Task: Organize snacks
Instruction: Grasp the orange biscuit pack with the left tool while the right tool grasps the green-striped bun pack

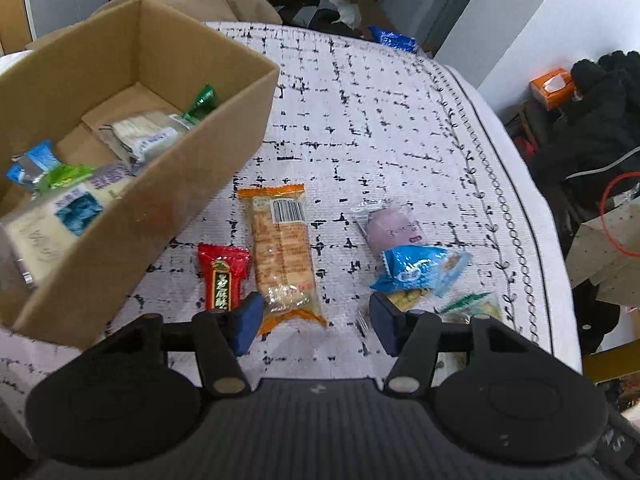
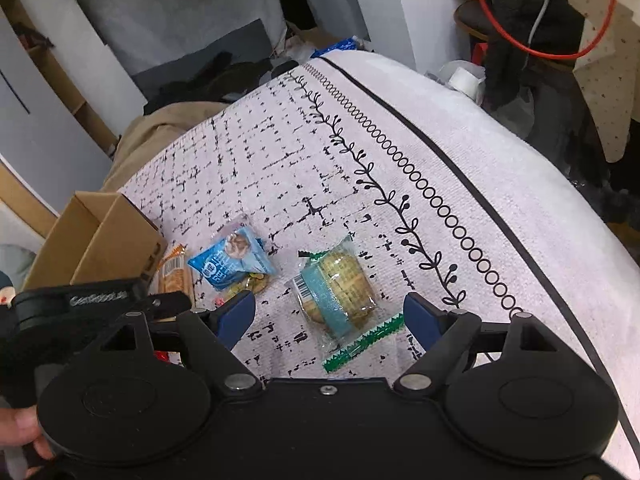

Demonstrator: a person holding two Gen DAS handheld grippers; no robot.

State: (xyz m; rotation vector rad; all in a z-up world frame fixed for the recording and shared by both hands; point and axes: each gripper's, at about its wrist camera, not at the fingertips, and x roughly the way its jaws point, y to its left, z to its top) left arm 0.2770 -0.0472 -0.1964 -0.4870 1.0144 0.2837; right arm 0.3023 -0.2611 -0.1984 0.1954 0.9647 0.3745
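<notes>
Both tools are wide open and empty. The left gripper (image 1: 314,324) hovers with the orange cracker pack (image 1: 282,252) just ahead of its left finger; centre it, then close across its width. The cardboard box (image 1: 208,152) stands forward-left. The right gripper (image 2: 332,320) straddles the green biscuit pack (image 2: 338,292).

Left gripper (image 1: 316,322): black plastic body, ribbed centre panel, two round side discs, silver pivot pins, blue finger pads (image 1: 249,322).
Right gripper (image 2: 330,318): same black build, Phillips screw at centre, blue pads (image 2: 236,316), silver pivots.
</notes>
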